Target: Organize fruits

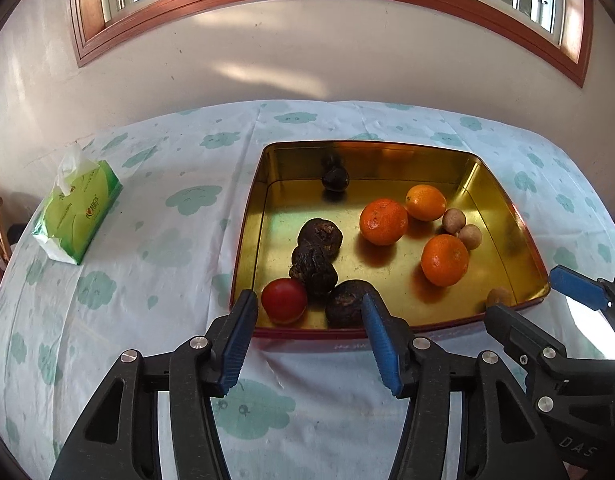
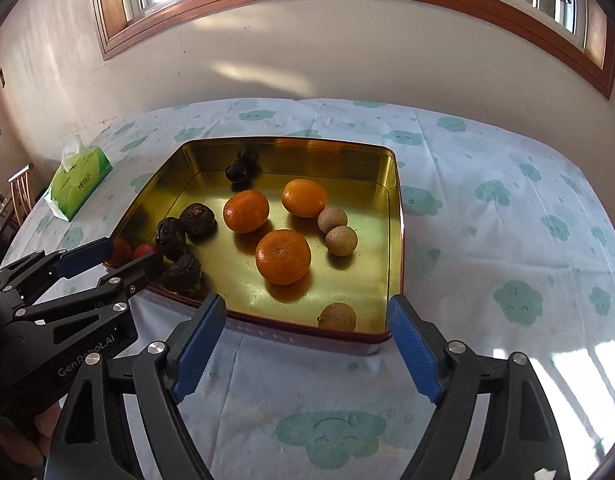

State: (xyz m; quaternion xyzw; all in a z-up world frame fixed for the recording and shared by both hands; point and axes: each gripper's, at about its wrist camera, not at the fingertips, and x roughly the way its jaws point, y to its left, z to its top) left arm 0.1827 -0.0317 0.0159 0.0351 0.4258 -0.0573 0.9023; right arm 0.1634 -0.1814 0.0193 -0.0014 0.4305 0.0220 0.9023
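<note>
Left gripper (image 1: 307,312) released, empty | right gripper (image 2: 307,322) released, empty | gold tin (image 1: 503,216) ahead holds fruit | tissue pack (image 1: 81,212) far left

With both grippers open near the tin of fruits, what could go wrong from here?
1. The left gripper hangs over the tin's near rim; going down, a finger might catch that rim and tilt the tin.
2. The red fruit lies tight against a dark wrinkled fruit; gripping one may push the other.
3. The right gripper is close beside the left; they could bump each other.
</note>
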